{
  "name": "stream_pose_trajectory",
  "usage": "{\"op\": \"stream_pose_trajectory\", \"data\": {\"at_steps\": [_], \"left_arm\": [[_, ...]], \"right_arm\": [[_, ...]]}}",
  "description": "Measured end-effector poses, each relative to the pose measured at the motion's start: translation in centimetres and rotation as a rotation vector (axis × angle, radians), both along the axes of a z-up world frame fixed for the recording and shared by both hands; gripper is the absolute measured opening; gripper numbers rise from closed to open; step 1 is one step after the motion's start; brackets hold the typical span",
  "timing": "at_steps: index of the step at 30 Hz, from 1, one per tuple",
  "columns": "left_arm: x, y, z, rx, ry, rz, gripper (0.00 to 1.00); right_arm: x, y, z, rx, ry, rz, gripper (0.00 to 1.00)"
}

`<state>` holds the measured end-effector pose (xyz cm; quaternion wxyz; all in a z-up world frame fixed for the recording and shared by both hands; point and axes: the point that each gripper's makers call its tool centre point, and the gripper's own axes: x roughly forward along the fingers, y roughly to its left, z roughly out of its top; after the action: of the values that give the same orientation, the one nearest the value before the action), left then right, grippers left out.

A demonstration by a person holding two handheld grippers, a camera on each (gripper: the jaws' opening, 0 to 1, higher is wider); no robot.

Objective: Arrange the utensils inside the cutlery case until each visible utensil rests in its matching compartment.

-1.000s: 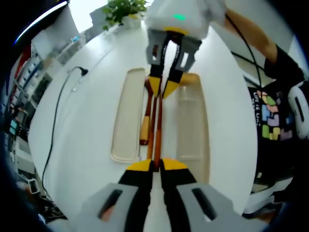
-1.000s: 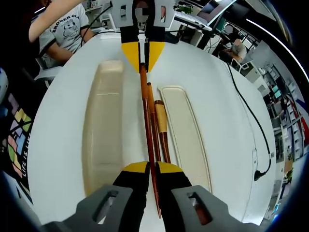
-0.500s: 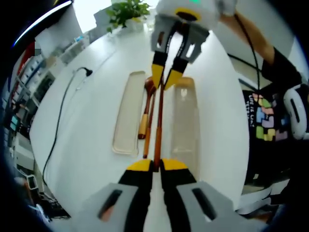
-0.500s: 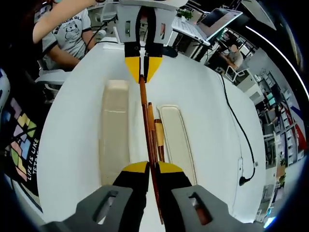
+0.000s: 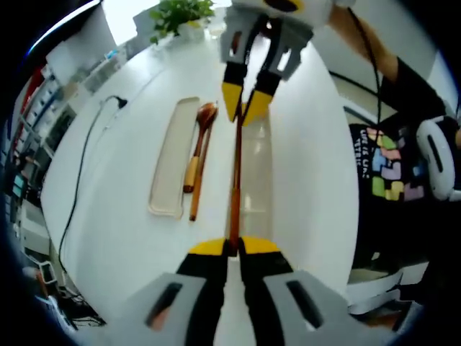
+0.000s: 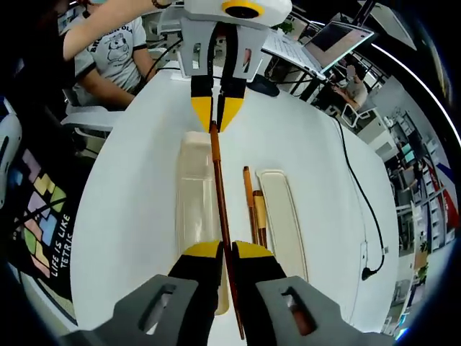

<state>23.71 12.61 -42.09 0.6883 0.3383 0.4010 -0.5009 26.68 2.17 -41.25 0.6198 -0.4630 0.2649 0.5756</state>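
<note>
Left gripper view has both tongs, left (image 5: 234, 247) and right (image 5: 243, 107), pinched on one long brown wooden chopstick (image 5: 235, 173) over the clear beige case half (image 5: 258, 209); I lower both ends level

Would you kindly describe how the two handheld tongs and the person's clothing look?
Both tongs, left and right, have grey bodies, black jaws and yellow tips. The right one's housing is white with a yellow ring. A black cable trails from it. The person wears a black T-shirt printed with coloured blocks.
</note>
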Motion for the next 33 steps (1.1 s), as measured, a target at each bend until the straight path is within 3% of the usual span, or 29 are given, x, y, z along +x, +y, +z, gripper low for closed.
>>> {"op": "stream_pose_trajectory", "data": {"at_steps": [11,33], "left_arm": [[-1.2,0.4,-1.6,0.018,0.025,-0.005,0.06],[-0.8,0.5,-2.4,-0.01,0.057,0.034,0.06]], "right_arm": [[-1.7,0.4,-1.8,0.01,0.027,0.024,0.04],[-1.7,0.1,-4.0,0.006,0.11,-0.025,0.04]]}}
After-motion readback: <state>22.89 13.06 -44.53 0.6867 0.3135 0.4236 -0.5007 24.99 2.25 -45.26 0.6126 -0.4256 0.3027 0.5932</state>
